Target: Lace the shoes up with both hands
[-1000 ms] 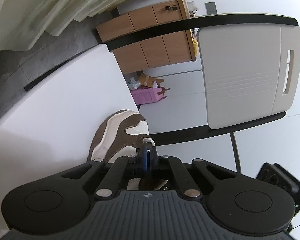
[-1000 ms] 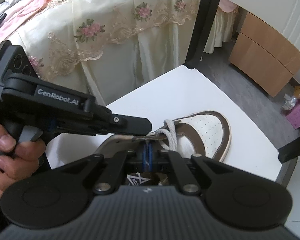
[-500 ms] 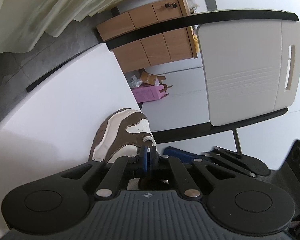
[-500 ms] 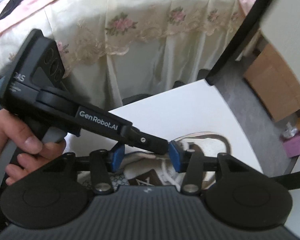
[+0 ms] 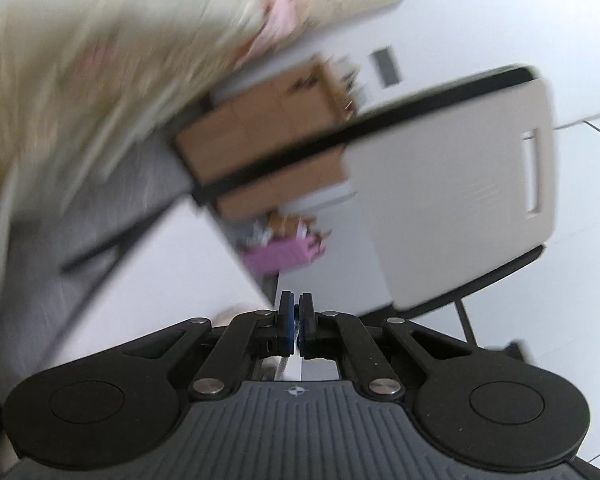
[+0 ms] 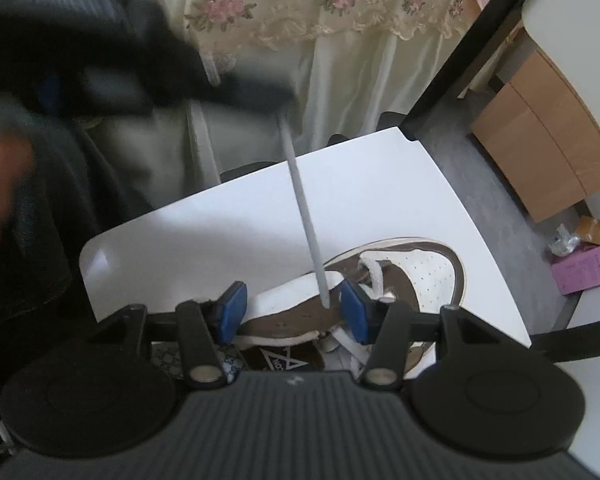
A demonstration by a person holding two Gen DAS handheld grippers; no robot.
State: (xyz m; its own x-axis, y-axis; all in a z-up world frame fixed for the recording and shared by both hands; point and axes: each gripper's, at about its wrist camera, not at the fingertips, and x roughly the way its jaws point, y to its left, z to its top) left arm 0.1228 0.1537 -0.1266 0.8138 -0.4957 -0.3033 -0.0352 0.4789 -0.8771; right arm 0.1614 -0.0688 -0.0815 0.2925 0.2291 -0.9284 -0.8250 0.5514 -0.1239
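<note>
Sneaker, brown and white, lies on the white table directly under the right gripper, its toe pointing away toward the table's far right edge and its long axis running roughly along that gripper's line of sight. Behind the table hang a floral bedspread and, to the right, a wooden cabinet.

One white lace runs as a taut, straight line from the eyelet area by the tongue, between the blue pads of the right gripper, up and to the left to the blurred left gripper above. The left gripper's jaws are pressed together on that lace, a strip of it showing below the pads in the left wrist view. The right gripper's jaws are opening, the lace between the pads but touched by neither.

Judging by this, the pull falls to the left hand, drawing along the lace's own line; the right, nearer the shoe, is free to steady it.
</note>
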